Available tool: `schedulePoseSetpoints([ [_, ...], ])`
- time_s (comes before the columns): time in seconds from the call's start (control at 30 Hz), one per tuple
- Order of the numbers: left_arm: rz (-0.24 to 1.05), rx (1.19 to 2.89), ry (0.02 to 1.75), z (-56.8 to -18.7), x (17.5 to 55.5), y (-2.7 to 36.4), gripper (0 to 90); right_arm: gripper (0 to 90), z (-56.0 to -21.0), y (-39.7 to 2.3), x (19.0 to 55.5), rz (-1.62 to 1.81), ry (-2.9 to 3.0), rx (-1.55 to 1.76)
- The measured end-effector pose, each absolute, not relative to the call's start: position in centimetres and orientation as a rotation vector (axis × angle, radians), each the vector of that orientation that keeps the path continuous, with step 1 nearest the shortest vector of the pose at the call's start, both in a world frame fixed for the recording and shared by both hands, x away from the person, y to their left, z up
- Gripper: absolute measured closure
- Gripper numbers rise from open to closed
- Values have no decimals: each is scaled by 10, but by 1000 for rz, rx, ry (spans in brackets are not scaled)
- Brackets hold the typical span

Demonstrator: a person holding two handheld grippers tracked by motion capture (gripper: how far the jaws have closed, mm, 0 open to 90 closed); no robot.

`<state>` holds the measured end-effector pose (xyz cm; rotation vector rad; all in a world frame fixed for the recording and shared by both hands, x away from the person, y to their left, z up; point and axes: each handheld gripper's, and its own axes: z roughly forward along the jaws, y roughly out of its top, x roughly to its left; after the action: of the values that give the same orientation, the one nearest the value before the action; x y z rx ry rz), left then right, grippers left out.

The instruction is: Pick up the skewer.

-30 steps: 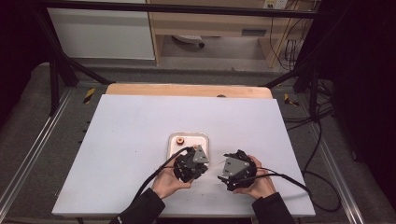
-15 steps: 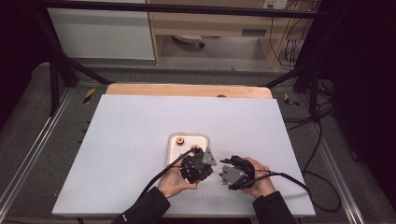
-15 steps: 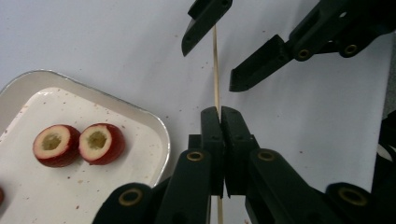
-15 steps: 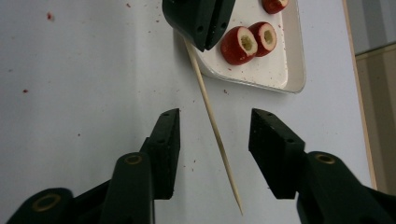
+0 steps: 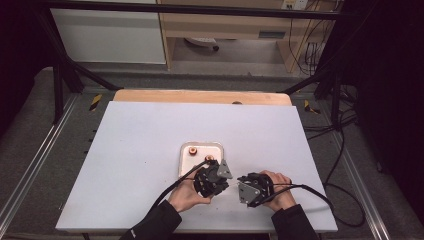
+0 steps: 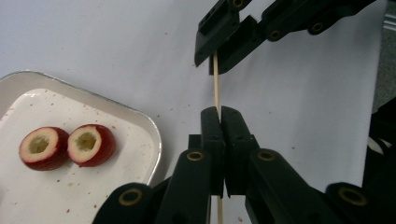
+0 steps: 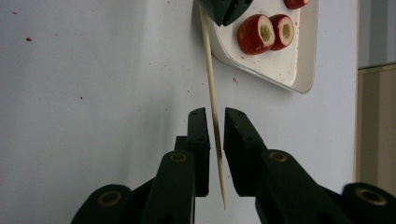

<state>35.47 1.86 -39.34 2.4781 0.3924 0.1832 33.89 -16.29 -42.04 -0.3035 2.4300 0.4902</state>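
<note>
My left gripper [image 6: 219,121] jaws clamped skewer [image 6: 216,84]; right gripper [image 7: 212,126] jaws just closing around it, gap visible; skewer's lower end cut off.

The table [image 5: 150,150] is being viewed from above and from its near side, from far off, facing forward and down. Each of the two gripper views is being taken close up along its own jaws, level over the tabletop. The skewer [image 6: 216,84] and the tray [image 7: 299,70] are being shared by both.
</note>
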Motion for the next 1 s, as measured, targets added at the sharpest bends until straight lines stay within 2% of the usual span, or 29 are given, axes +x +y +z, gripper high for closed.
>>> schedulePoseSetpoints([
  [0.27,181,2492,401,-400,356,22,885,883,-425,-160,341,449,2450,-368],
  [0.47,180,2472,399,-394,355,26,876,892,-420,-163,338,453,2439,-378],
  [0.57,213,2490,411,-391,356,31,800,892,-418,-164,338,401,2435,-374],
  [0.8,167,2569,479,-390,364,37,561,892,-411,-163,337,329,2400,-402],
  [1.0,143,2593,496,-390,369,29,409,892,-407,-157,336,244,2344,-475],
])
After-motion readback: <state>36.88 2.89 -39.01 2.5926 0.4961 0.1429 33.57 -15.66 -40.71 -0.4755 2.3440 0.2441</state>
